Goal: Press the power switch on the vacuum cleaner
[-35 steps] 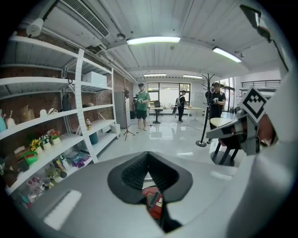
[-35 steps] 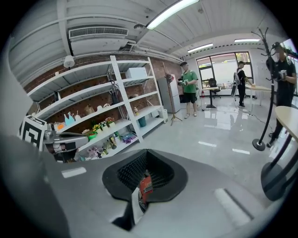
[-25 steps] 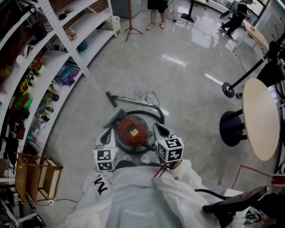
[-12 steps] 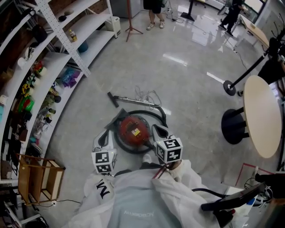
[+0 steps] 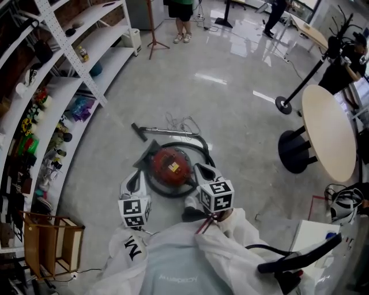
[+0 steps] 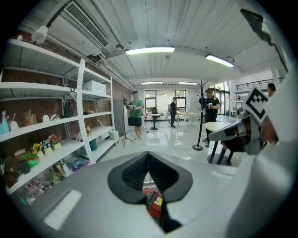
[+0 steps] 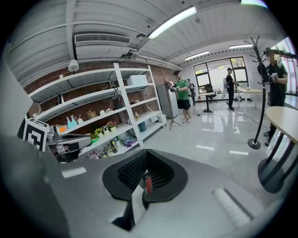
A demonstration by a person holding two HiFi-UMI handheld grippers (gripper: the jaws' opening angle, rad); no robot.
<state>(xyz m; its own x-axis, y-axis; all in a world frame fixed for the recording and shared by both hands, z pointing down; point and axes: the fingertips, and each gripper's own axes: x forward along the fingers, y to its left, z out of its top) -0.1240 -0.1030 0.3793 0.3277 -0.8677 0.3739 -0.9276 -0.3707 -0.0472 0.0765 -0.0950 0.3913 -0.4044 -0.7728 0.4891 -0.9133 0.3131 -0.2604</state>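
In the head view a round red vacuum cleaner (image 5: 170, 163) lies on the grey floor, ringed by its black hose (image 5: 199, 148), with its metal wand (image 5: 167, 131) just beyond. My left gripper (image 5: 133, 178) hangs over its near left side and my right gripper (image 5: 203, 169) over its near right side, both above it and apart from it. Each looks shut, with nothing held. In the left gripper view a piece of the red vacuum cleaner (image 6: 154, 205) shows through the gap below the left gripper (image 6: 148, 156). A red sliver (image 7: 148, 183) shows the same way under the right gripper (image 7: 145, 154).
White shelves (image 5: 52, 92) full of small items line the left. A wooden crate frame (image 5: 53, 241) stands at the near left. A round table (image 5: 327, 131) and a coat stand's base (image 5: 283, 105) are on the right. People (image 5: 183, 17) and a tripod (image 5: 151, 39) stand far back.
The head view has drifted, so the whole scene sits lower and further left. Both grippers keep their places on either side of the vacuum cleaner, still shut.
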